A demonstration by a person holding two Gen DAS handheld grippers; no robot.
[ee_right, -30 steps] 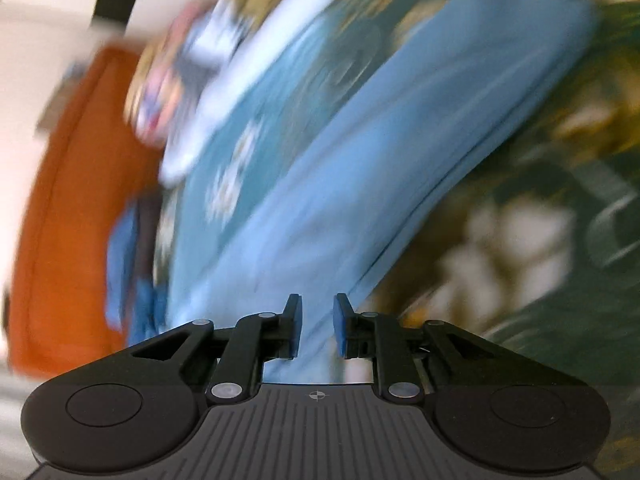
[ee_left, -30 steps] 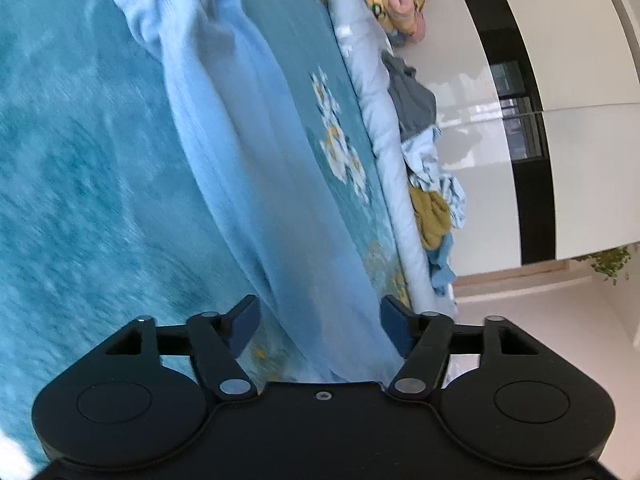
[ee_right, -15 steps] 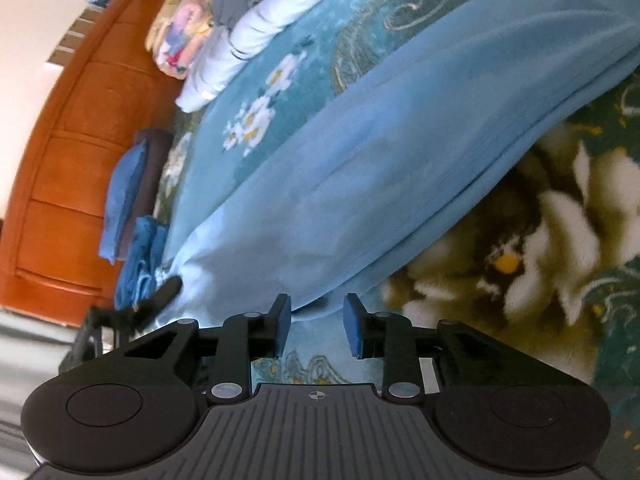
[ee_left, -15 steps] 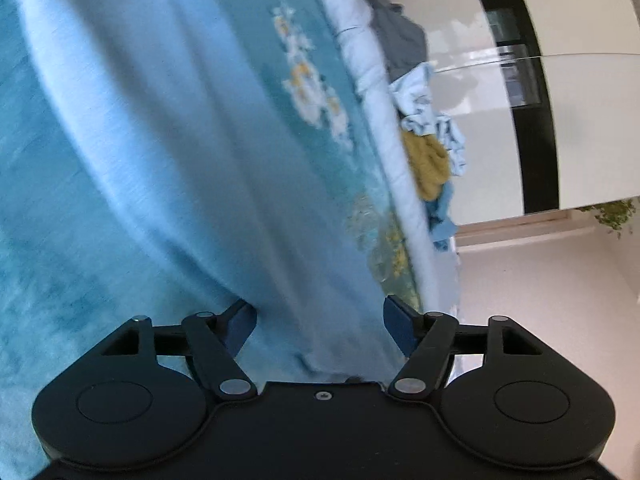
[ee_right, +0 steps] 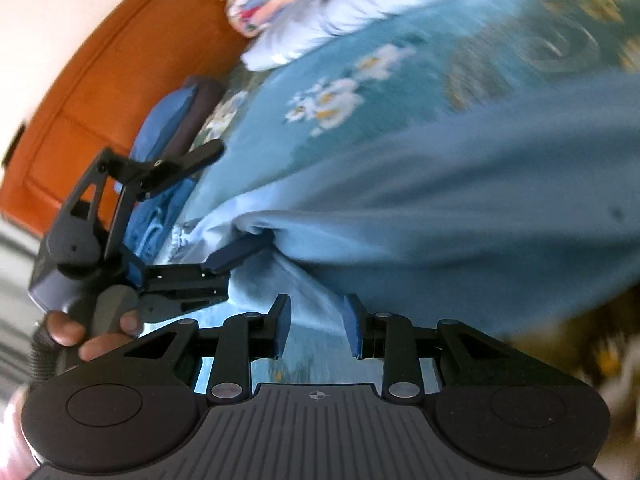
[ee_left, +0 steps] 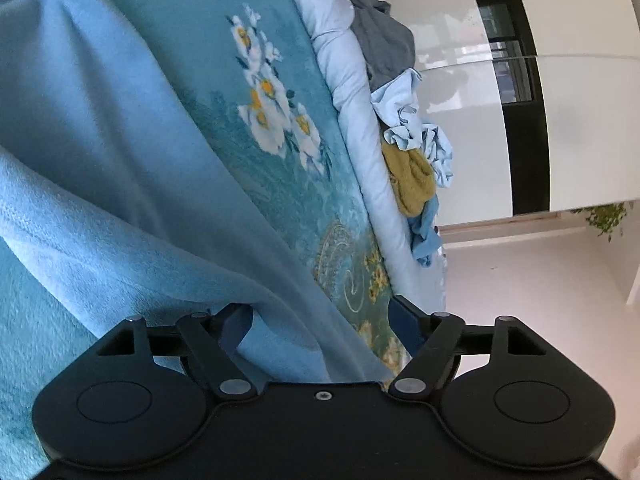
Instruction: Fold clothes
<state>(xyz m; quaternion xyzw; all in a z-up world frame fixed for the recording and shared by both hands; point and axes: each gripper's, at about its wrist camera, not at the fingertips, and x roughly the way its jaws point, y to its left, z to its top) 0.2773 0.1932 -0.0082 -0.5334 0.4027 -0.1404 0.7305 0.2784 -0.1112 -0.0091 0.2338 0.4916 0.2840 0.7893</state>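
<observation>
Now left gripper (ee_left: 320, 320) opening wider.

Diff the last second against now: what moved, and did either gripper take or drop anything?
The right gripper opened from near shut, with nothing pinched. The left gripper closed in on the light blue garment; its jaws are opening, cloth between them, the right pad clear of it. The left gripper has come into the right wrist view. The floral bedspread and clothes pile stayed put.

Floral bedspread (ee_left: 280, 184) – orange headboard (ee_right: 100, 80).
</observation>
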